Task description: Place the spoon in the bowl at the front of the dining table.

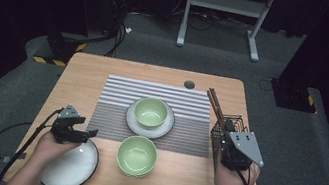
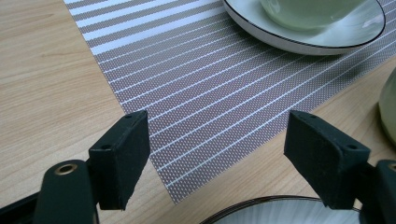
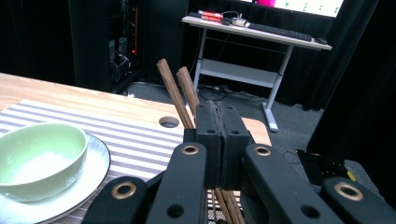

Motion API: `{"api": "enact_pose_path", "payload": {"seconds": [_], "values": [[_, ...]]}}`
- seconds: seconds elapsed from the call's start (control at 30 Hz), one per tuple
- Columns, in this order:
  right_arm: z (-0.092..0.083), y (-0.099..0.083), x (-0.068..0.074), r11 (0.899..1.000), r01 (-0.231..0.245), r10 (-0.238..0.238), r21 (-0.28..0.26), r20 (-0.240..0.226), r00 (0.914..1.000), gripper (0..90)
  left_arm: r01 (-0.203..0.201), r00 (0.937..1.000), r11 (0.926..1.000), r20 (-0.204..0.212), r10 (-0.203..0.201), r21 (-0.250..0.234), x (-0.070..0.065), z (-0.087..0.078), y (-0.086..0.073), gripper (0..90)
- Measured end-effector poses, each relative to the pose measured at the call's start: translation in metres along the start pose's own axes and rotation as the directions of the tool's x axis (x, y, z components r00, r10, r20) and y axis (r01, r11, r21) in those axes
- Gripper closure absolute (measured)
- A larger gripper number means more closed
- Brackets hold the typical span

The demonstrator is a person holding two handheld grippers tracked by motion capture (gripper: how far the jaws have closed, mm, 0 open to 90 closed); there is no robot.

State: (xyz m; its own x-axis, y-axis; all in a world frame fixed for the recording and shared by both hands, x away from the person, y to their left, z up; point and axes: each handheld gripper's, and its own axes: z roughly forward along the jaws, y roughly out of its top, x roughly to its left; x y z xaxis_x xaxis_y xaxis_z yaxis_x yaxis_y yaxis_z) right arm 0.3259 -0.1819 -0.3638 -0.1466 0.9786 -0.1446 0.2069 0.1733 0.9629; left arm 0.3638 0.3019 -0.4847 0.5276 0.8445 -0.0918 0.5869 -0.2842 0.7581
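Table [image 1: 85, 66] in the high view bore a striped mat [image 1: 116, 97]; on it a plate [image 1: 133, 120] carried a green bowl [image 1: 151, 112], and a second bowl [image 1: 136, 155] sat just off the mat's near edge. A wire basket [image 1: 222, 127] at the right edge held chopsticks [image 1: 214, 103] leaning out. The left gripper [image 1: 78, 133] hung over an empty plate [image 1: 71, 165] at the near-left corner; the right gripper [image 1: 223, 142] was at the basket. The left gripper view showed jaws wide apart, nothing between them, over the mat's corner [image 2: 175, 198], the empty plate's rim [image 2: 261, 215] below, bare wood to the left. The right gripper view showed jaws pressed together with nothing between them, the chopsticks [image 3: 175, 95] rising just behind.
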Motion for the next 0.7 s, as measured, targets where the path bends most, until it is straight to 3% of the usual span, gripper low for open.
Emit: {"api": "enact_pose_path", "payload": {"seconds": [0.27,0.6,0.7], "values": [[-0.001,0.003,-0.001,1.000,-0.023,0.023,-0.021,0.001,0.9997,88.9,0.000,0.9999,1.0000,0.013,0.000,-0.009,0.000,0.001,0.001,22.9],[-0.007,0.014,-0.002,0.998,-0.025,0.026,-0.059,0.001,0.9997,89.1,-0.017,0.9999,0.9998,-0.001,0.017,-0.008,-0.003,0.001,0.002,22.5],[-0.008,0.016,-0.002,0.997,-0.029,0.029,-0.069,0.002,0.9996,89.1,-0.034,0.9991,0.9994,-0.027,0.034,-0.001,-0.005,0.002,0.002,22.3]]}}
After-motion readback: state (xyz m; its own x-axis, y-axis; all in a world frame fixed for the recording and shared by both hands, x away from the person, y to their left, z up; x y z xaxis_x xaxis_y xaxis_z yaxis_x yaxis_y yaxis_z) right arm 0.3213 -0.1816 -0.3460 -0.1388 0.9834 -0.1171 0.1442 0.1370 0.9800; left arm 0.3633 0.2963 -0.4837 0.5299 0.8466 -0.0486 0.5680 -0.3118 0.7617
